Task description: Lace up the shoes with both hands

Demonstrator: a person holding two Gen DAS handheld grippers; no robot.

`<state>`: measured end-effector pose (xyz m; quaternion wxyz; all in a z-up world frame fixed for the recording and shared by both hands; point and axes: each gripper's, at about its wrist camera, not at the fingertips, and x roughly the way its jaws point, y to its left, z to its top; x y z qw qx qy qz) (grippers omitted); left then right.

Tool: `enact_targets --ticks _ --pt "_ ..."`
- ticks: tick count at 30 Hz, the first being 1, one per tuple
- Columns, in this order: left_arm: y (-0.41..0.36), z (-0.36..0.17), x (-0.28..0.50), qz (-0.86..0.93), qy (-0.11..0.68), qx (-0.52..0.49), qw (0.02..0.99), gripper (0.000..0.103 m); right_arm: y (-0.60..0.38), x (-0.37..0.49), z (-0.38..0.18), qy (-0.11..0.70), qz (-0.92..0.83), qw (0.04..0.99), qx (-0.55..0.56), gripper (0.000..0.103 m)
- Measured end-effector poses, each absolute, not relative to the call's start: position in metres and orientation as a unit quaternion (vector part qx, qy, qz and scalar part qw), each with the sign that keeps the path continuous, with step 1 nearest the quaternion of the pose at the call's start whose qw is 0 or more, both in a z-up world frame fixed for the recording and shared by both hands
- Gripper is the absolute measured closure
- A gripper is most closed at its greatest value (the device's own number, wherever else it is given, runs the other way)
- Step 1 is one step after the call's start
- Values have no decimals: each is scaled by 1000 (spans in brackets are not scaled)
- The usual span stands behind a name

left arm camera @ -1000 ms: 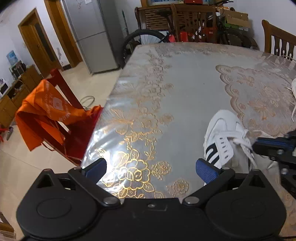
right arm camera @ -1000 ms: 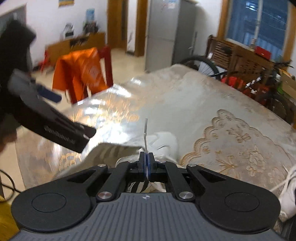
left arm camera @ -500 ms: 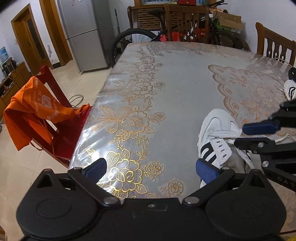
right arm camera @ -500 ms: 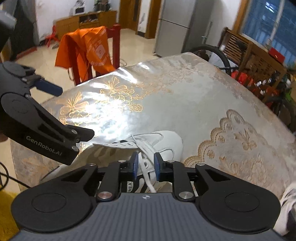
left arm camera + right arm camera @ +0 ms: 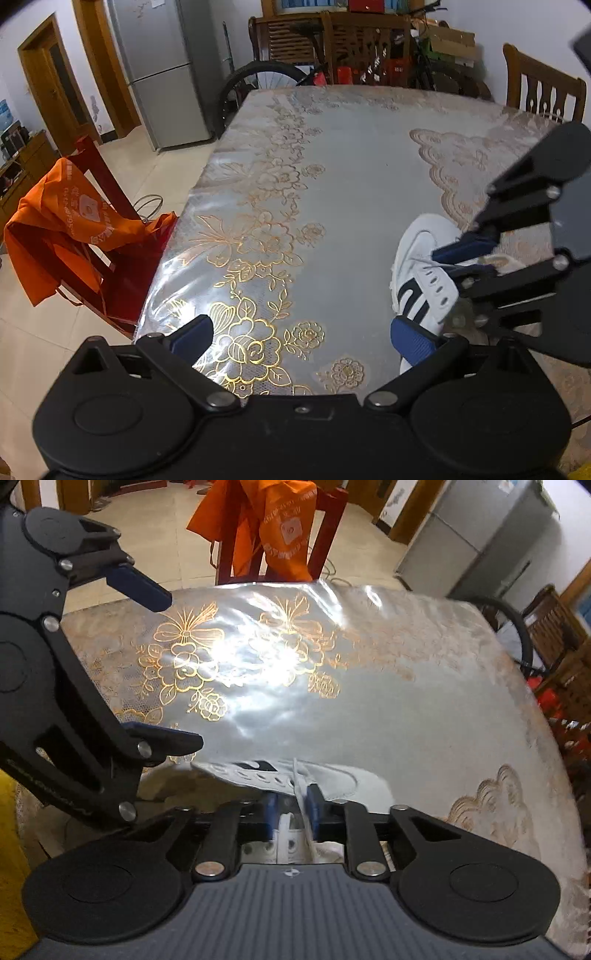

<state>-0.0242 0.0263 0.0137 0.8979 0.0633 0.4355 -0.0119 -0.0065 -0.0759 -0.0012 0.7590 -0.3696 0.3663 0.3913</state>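
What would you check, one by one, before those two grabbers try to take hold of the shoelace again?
1. Right gripper over the shoe: ok, it sits right above the eyelets.
2. Lace between its pads: ok, the white strand runs through the gap.
3. Lace actually gripped: not ok, the pads stand apart.
4. Left gripper ready: ok, wide open and holding nothing.
5. Left gripper lined up with the shoe: not ok, the shoe lies off to its right side.
6. Lace end free of tangles: cannot tell, hidden under the gripper.
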Motion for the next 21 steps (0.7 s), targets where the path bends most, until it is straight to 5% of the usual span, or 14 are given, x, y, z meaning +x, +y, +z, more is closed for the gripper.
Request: enact_targets --ticks 21 --pt "15 34 -43 -101 385 91 913 0 -146 -1 59 366 296 881 49 102"
